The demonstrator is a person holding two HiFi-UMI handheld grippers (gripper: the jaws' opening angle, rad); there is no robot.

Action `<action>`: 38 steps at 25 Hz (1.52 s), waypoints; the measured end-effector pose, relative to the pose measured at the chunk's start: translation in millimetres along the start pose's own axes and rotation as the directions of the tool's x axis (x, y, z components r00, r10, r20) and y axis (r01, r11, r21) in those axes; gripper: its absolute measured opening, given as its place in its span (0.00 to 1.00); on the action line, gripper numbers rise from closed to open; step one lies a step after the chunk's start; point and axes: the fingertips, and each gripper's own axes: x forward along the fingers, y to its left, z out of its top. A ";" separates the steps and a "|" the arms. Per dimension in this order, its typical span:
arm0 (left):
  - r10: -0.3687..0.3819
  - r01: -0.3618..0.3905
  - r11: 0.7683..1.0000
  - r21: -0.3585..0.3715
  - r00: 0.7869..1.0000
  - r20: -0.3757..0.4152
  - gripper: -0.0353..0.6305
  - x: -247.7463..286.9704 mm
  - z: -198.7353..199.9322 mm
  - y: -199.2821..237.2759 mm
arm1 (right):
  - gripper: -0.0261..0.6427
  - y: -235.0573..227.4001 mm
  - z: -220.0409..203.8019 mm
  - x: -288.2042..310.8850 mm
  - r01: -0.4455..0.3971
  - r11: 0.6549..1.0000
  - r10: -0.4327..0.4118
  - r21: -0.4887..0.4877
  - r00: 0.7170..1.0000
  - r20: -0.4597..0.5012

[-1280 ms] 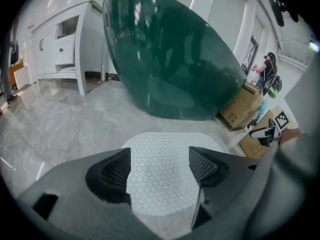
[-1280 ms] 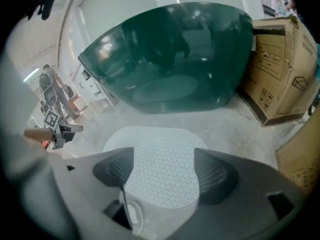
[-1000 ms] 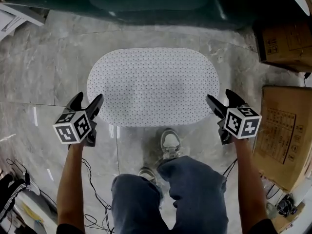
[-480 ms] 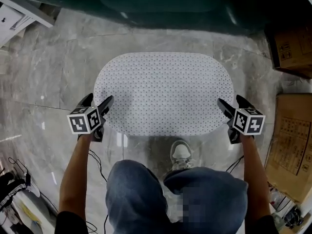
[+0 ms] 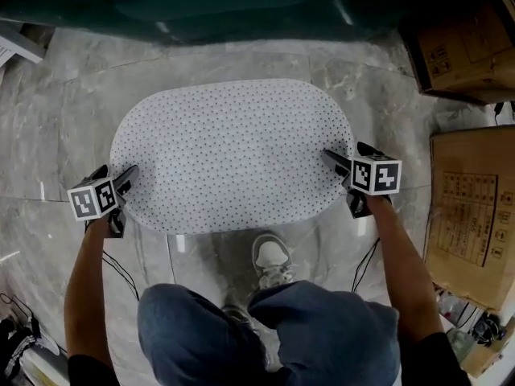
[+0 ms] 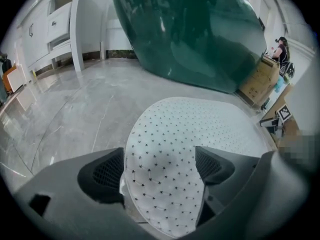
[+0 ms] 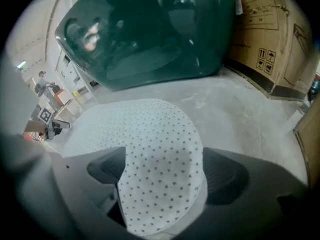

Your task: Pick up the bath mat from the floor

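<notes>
Crouching over the bath mat (image 5: 232,151), I have a gripper at each of its narrow ends. It is a pale oval, dotted all over with small dark marks, and the close views show faint quilted lines between the dots. It lies flat on the grey marble floor (image 5: 64,127), its long side running in front of the dark green tub (image 5: 241,2).

My left gripper (image 5: 115,174) is low at the mat's left end. Its jaws have just been opening and stand wide apart, with the rounded end of the mat lying between them. The pads do not pinch it.

My right gripper (image 5: 344,151) mirrors this at the right end. Its jaws have also just been opening, the mat's curved edge sits in the gap, and nothing is clamped.

My shoe (image 5: 272,257) stands just beside the mat's near edge, at about its middle, and my knees (image 5: 265,336) crowd the bottom of the head view. A large cardboard box (image 5: 471,207) lies on the floor to the right, near my right arm, and a second box (image 5: 459,51) sits by the tub's right end. Thin dark cables (image 5: 121,272) trail across the floor under my left arm. White cabinets (image 6: 50,29) line the far wall in the left gripper view.
</notes>
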 end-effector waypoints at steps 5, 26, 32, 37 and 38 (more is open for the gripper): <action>0.028 -0.028 0.999 -0.025 1.000 -0.005 0.75 15.0 -2.5 8.3 | 0.78 -18.9 -7.1 15.0 0.032 0.999 -0.030 0.021 0.998 -0.050; 0.111 -0.110 0.993 -0.030 0.994 0.024 0.62 20.7 -2.7 2.9 | 0.57 -5.8 -20.5 28.2 0.090 0.994 -0.098 -0.053 0.981 -0.170; 0.113 -0.112 0.994 -0.017 0.993 0.026 0.50 19.6 -2.4 -3.6 | 0.24 21.1 -19.1 30.3 0.051 0.994 -0.066 -0.100 0.985 -0.157; 0.096 -0.095 0.995 -0.025 0.995 0.009 0.46 21.1 -2.2 -6.6 | 0.20 23.1 -20.4 32.0 0.056 0.996 -0.067 -0.066 0.982 -0.176; 0.091 -0.091 0.996 -0.026 0.996 0.006 0.45 21.2 -2.7 -7.4 | 0.17 24.4 -21.1 32.4 0.056 0.997 -0.065 -0.054 0.981 -0.181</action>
